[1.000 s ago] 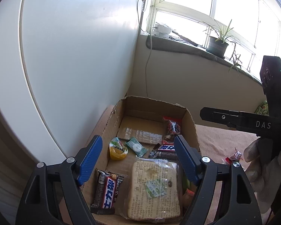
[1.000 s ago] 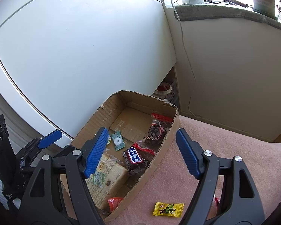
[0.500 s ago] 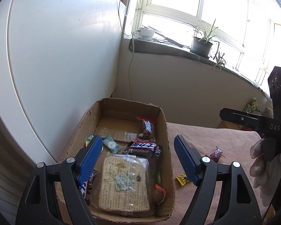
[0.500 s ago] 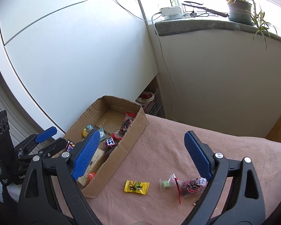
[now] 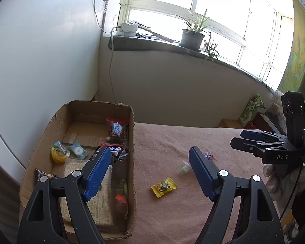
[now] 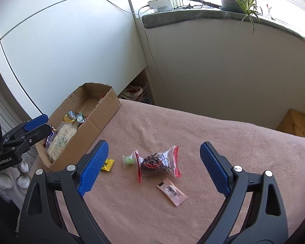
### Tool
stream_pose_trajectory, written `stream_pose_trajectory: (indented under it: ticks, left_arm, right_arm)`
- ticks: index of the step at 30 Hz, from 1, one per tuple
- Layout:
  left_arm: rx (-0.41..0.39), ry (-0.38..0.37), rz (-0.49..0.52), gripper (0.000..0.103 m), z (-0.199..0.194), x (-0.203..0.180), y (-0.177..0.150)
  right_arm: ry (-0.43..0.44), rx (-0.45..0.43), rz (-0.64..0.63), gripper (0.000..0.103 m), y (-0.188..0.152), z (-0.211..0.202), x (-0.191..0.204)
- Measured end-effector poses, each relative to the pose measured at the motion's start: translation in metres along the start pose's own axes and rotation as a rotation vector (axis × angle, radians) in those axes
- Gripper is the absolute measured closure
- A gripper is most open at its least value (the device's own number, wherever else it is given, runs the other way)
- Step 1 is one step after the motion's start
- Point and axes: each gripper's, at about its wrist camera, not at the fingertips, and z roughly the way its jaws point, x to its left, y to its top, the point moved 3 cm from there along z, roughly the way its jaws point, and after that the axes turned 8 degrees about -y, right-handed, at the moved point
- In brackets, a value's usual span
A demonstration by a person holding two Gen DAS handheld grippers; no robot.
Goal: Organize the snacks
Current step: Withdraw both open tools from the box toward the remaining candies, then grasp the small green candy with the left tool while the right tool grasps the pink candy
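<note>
A cardboard box (image 5: 132,142) at the cloth's left edge holds a yellow jelly cup (image 5: 59,154), a flat cracker pack (image 5: 103,207) and other wrapped snacks. Loose on the pink cloth lie a yellow candy (image 5: 163,187), a green candy (image 6: 128,160), a red-edged clear packet (image 6: 157,163) with a dark snack, and a pink sachet (image 6: 172,191). My left gripper (image 5: 150,152) is open and empty, straddling the box's right wall. My right gripper (image 6: 154,145) is open wide above the red-edged packet, touching nothing.
A white cabinet (image 6: 71,46) stands behind the box (image 6: 103,105). The windowsill (image 5: 172,46) carries a potted plant (image 5: 193,36) and a power strip. A wooden crate (image 6: 296,124) and a green package (image 5: 252,107) sit past the cloth's far right edge.
Both grippers moved right, away from the box and over the cloth. The right gripper's jaws spread wider, and the loose snacks came into its view.
</note>
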Motion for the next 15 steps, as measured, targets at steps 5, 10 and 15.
stream_pose_trajectory:
  ticks: [5, 10, 15]
  left_arm:
    - [0.042, -0.044, 0.03, 0.024, 0.018, -0.024, -0.007]
    - [0.112, -0.104, 0.053, 0.043, 0.043, -0.046, -0.018]
    - [0.194, -0.129, 0.06, 0.064, 0.071, -0.055, -0.034]
  right_arm:
    - [0.014, 0.041, -0.032, 0.009, -0.019, 0.003, -0.014]
    - [0.008, 0.059, -0.094, 0.009, -0.035, 0.003, -0.017]
    - [0.024, 0.084, -0.137, 0.01, -0.049, 0.008, -0.018]
